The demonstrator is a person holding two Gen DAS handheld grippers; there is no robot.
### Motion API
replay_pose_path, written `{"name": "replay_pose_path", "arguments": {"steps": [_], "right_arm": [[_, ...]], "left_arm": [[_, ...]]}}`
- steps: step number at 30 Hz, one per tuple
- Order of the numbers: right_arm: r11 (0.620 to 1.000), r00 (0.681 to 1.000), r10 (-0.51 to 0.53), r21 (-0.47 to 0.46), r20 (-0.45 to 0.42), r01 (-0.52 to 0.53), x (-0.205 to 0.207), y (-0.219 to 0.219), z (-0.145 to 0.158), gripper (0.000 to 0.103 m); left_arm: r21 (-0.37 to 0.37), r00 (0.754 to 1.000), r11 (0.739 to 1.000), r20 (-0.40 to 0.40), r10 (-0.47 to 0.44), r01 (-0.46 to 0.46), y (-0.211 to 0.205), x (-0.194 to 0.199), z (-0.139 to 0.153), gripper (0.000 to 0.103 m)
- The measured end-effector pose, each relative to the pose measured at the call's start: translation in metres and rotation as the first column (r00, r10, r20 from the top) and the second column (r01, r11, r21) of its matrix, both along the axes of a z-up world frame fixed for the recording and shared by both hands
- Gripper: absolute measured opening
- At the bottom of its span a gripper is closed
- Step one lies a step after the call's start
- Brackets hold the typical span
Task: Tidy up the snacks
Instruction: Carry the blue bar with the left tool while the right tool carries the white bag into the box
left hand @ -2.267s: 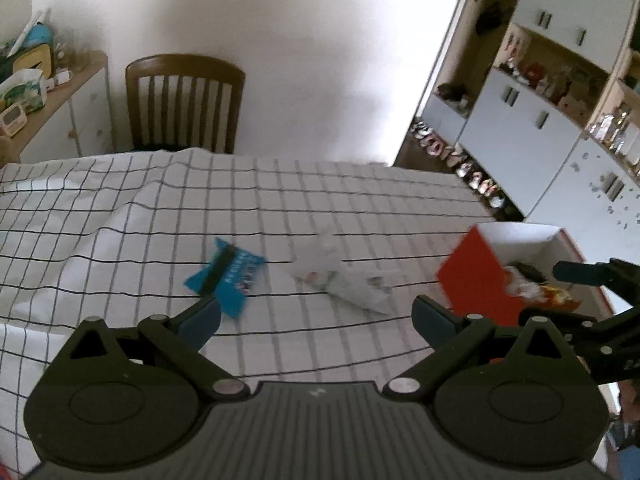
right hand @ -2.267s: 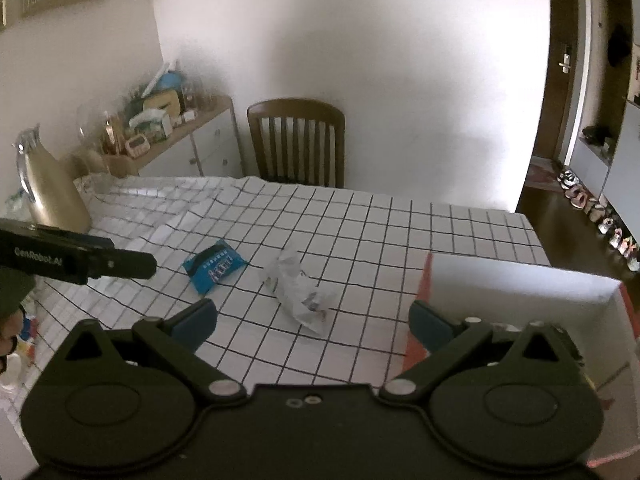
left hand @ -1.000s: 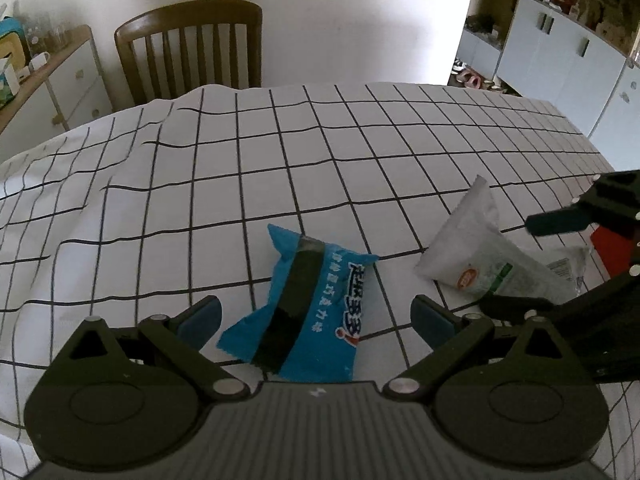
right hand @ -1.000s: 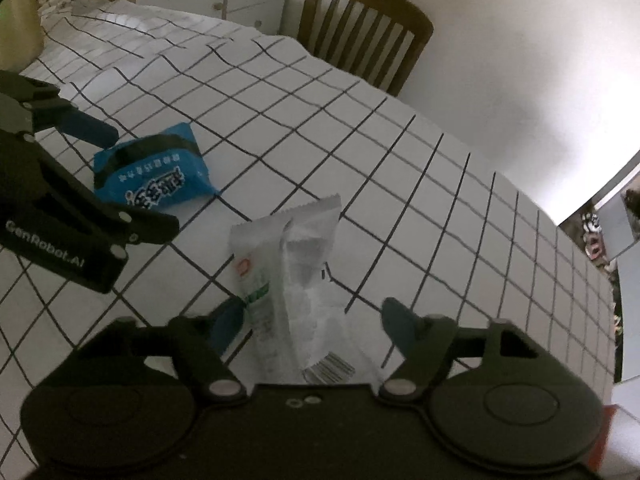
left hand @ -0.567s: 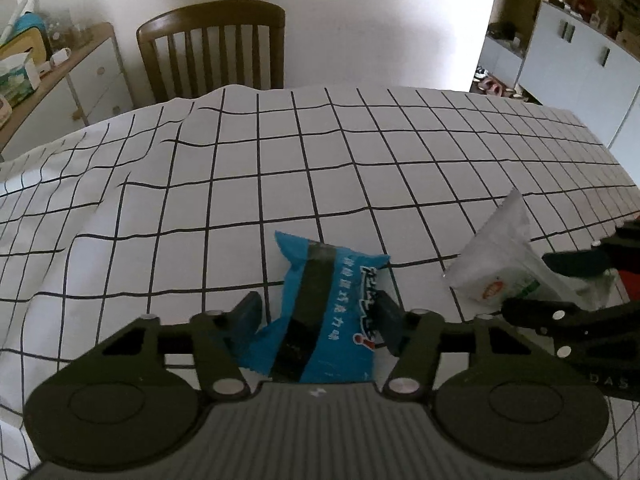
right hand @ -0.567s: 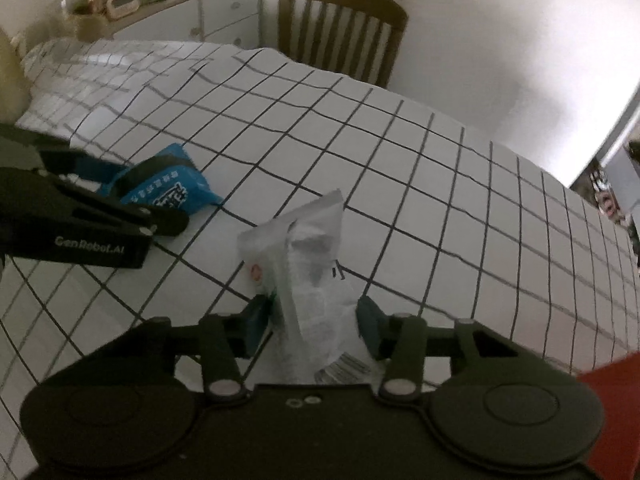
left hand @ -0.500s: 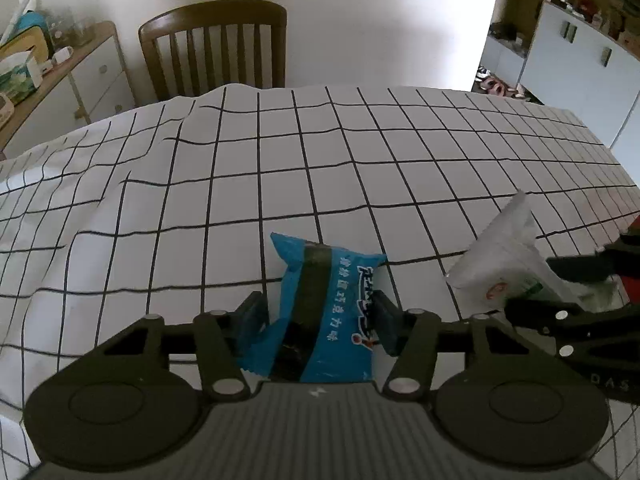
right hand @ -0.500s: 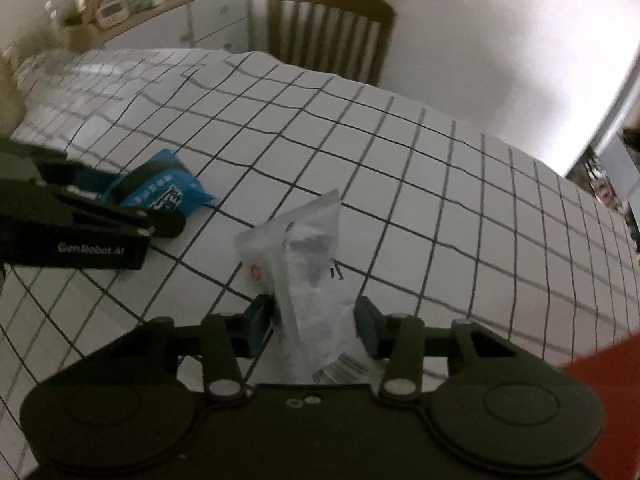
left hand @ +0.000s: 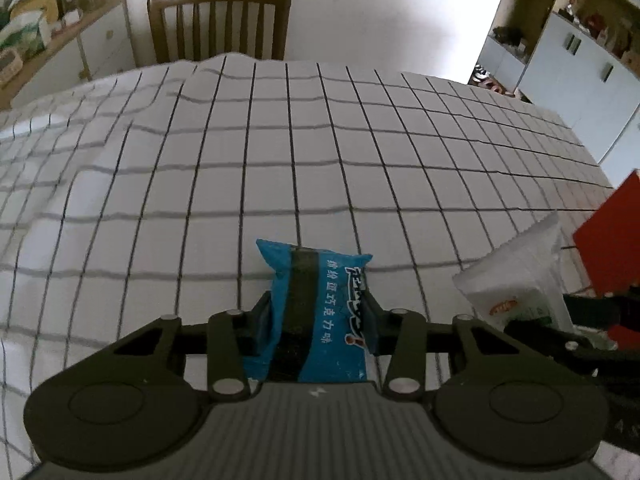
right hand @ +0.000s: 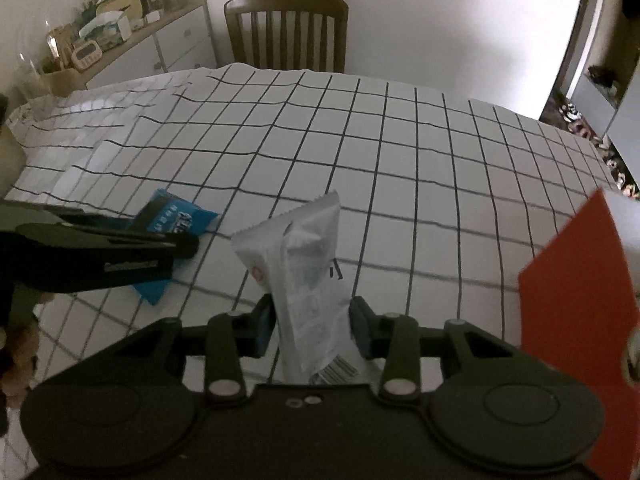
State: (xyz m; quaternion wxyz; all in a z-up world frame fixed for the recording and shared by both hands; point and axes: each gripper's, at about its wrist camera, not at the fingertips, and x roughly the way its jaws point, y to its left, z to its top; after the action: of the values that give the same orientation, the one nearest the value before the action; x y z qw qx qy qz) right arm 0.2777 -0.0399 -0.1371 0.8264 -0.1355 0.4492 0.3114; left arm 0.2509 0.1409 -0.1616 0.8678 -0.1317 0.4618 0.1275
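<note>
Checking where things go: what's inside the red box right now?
Only the red box outer wall and a strip of pale rim show; its inside is out of view.

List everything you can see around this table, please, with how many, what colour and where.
Blue snack packet: one, blue with a dark band, between the left gripper's pads.
White snack packet: one, white, between the right gripper's pads.
Box: one, red outside, at the table's right edge.
Tablecloth: one, white with a black grid, over the table.
Chair: one, brown wood, at the far side.
Sideboard: one, white with a wooden top, far left, cluttered.
Left gripper: black, jaws closing.
Right gripper: black, jaws closing.
</note>
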Motion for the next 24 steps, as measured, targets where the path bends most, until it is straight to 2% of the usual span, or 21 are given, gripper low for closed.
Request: {"name": "replay_pose_path", "arguments": {"steps": [14, 24], "right_arm": [[0.996, 0.998, -0.04, 0.077, -0.044, 0.043, -0.054, -0.051, 0.03, 0.039], [0.984, 0.995, -0.084, 0.153, -0.062, 0.092, -0.075, -0.098, 0.056, 0.039]], "left_arm": [[-0.114, 0.999, 0.992, -0.02, 0.042, -0.044, -0.033, -0.069, 0.013, 0.042], [-0.151, 0.999, 0.989, 0.042, 0.001, 0.005, -0.084, -0.101, 0.055, 0.042]]}}
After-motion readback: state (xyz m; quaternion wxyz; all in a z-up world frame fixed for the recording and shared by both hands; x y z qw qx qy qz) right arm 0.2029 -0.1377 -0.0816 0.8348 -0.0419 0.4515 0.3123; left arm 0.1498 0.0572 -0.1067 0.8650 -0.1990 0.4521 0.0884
